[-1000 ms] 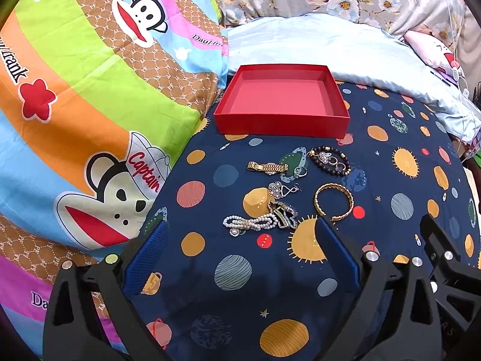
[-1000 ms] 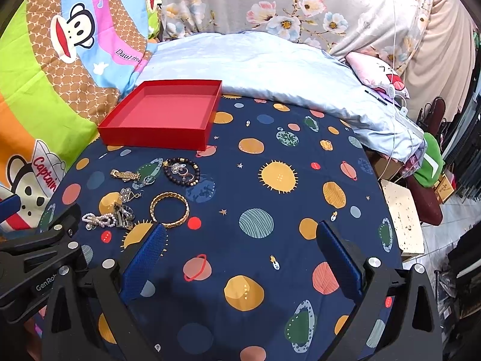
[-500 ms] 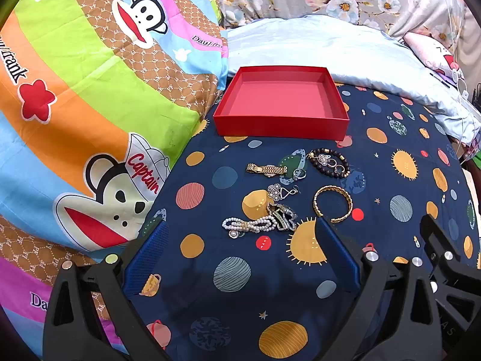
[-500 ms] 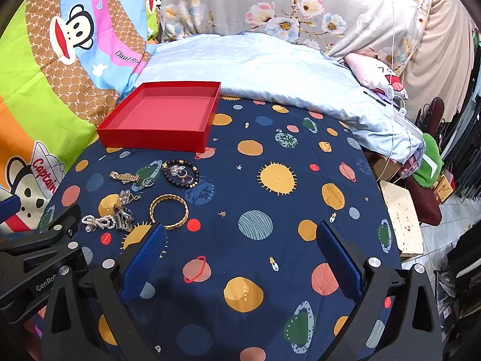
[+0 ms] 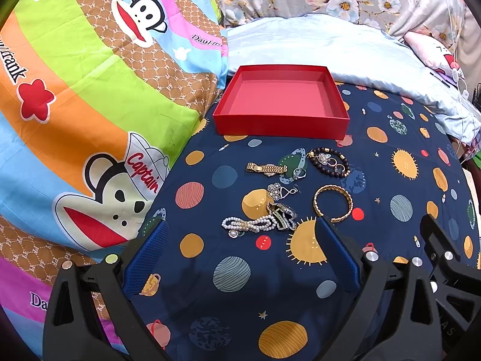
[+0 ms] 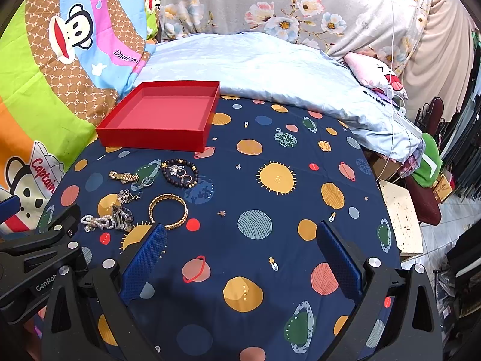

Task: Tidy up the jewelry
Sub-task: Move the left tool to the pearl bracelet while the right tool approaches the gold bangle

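Note:
An empty red tray (image 5: pixel 282 126) (image 6: pixel 156 140) sits on the navy planet-print cloth. In front of it lie a gold watch (image 5: pixel 266 168) (image 6: pixel 124 176), a dark bead bracelet (image 5: pixel 330 162) (image 6: pixel 180 173) with rings inside it, a gold bangle (image 5: pixel 332 203) (image 6: pixel 168 212), silver earrings (image 5: pixel 281 191), a pearl bracelet (image 5: pixel 249 224) (image 6: pixel 97 222) and a dark clip (image 5: pixel 284 215). My left gripper (image 5: pixel 240 234) is open just short of the pearls. My right gripper (image 6: pixel 240 234) is open, its left finger (image 6: pixel 150 246) close to the bangle.
A striped monkey-print quilt (image 5: pixel 75 105) rises on the left. A pale blue pillow (image 6: pixel 255 69) and floral fabric (image 6: pixel 285 9) lie behind the tray. The bed's right edge drops to a floor with a white box (image 6: pixel 399 216) and clutter.
Both views have drifted slightly, the jewelry and tray sitting a touch lower in frame. Nothing was picked up and both grippers stayed open.

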